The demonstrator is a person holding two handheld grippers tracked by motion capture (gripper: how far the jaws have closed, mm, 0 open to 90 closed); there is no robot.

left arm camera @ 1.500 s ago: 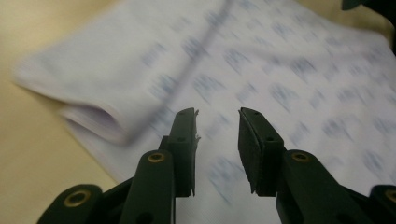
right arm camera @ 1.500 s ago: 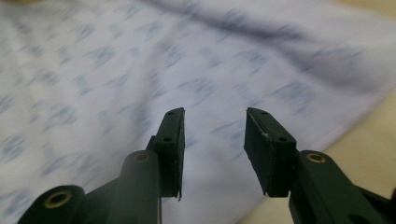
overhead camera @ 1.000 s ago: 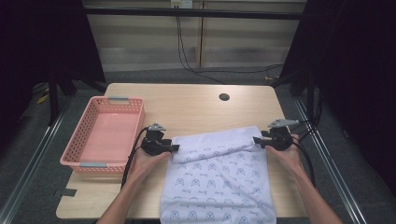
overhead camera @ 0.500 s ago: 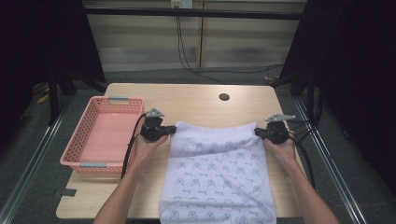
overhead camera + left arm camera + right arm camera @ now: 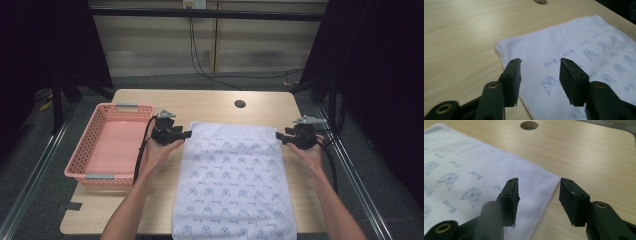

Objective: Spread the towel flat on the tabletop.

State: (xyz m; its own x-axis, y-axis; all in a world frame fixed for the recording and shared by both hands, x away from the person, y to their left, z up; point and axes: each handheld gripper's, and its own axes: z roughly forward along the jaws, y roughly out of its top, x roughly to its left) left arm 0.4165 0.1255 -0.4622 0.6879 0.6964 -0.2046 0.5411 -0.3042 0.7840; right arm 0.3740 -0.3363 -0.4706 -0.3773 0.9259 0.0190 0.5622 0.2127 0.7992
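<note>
Faintly blue-printed white cloth (image 5: pixel 234 180), lettering unreadable, jaws apart

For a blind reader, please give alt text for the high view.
A white printed cloth lies flat on a wooden table, its near end over the edge. A person holds an open claw at each far corner, left claw and right claw. A pink basket stands left.

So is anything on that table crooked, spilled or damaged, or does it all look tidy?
Mostly tidy. The white patterned cloth lies flat and smooth, but its near end hangs over the front edge of the table. The pink basket sits slightly askew at the left. Nothing looks spilled or torn.
</note>
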